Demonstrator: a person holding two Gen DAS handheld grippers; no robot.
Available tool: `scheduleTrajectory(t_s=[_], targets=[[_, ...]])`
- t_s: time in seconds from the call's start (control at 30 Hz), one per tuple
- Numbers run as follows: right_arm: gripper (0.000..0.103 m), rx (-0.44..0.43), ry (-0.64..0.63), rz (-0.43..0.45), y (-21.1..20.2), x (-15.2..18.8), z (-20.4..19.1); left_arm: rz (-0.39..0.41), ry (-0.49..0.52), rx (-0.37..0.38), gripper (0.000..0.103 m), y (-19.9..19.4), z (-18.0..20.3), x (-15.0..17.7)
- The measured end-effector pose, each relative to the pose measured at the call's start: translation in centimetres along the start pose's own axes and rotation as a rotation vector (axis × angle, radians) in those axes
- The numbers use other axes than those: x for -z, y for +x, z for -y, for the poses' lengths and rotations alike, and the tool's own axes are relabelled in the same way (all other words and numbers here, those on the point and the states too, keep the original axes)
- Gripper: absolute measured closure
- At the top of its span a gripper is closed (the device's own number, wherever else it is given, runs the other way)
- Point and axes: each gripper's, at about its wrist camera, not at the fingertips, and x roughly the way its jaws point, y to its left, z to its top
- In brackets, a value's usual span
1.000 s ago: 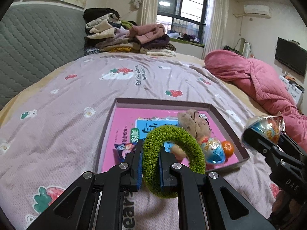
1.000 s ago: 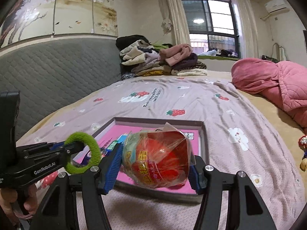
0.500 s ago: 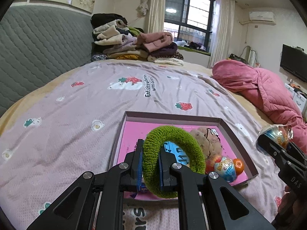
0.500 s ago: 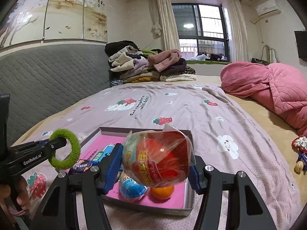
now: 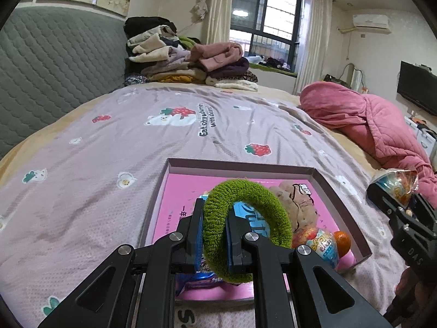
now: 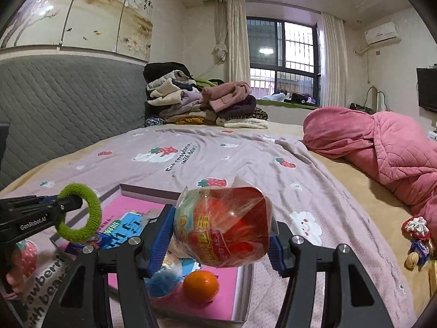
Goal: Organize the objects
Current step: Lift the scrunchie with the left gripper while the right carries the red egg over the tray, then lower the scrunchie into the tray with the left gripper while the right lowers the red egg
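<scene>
A green terry hair ring (image 5: pixel 243 229) is pinched in the left tongs (image 5: pixel 213 236) above the pink-lined tray (image 5: pixel 338 191) on the bed. The right tongs (image 6: pixel 221 239) clamp a cellophane-wrapped red toy egg (image 6: pixel 224 229) over the tray's orange (image 6: pixel 200 285).

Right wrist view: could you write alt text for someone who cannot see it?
The right gripper clamps a round red toy wrapped in clear plastic above a shallow pink-lined tray on a bed. The left gripper holds a fuzzy green hair ring.

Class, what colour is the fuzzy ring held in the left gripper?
Green. The fuzzy ring is clearest in the left wrist view, clamped in the left gripper.
</scene>
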Motion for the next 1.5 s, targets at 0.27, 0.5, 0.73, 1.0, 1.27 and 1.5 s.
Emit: scheduleTrajectory(t_s=[0.27,0.5,0.73,1.0,1.27,1.5], targets=[[0.042,0.009,-0.014,-0.047,2.1,0.5,-0.4,-0.014,0.005,0.005,0.09,1.5,1.0,-0.2],[0.042,0.023,0.013,-0.121,4.9,1.2,-0.1,-0.058,-0.018,0.019,0.09,3.3,1.1,-0.1],[0.042,-0.003,0.069,-0.177,6.5,1.6,0.8,-0.093,-0.01,0.026,0.09,4.5,1.4,0.3],[0.042,-0.013,0.07,-0.256,8.3,2.3,0.8,-0.141,0.004,0.03,0.09,5.7,1.7,0.8],[0.042,-0.028,0.071,-0.306,9.3,2.8,0.7,-0.187,0.024,0.026,0.09,6.5,2.1,1.3],[0.042,-0.03,0.097,-0.321,9.6,2.9,1.2,-0.219,0.036,0.016,0.089,7.1,2.1,1.7]])
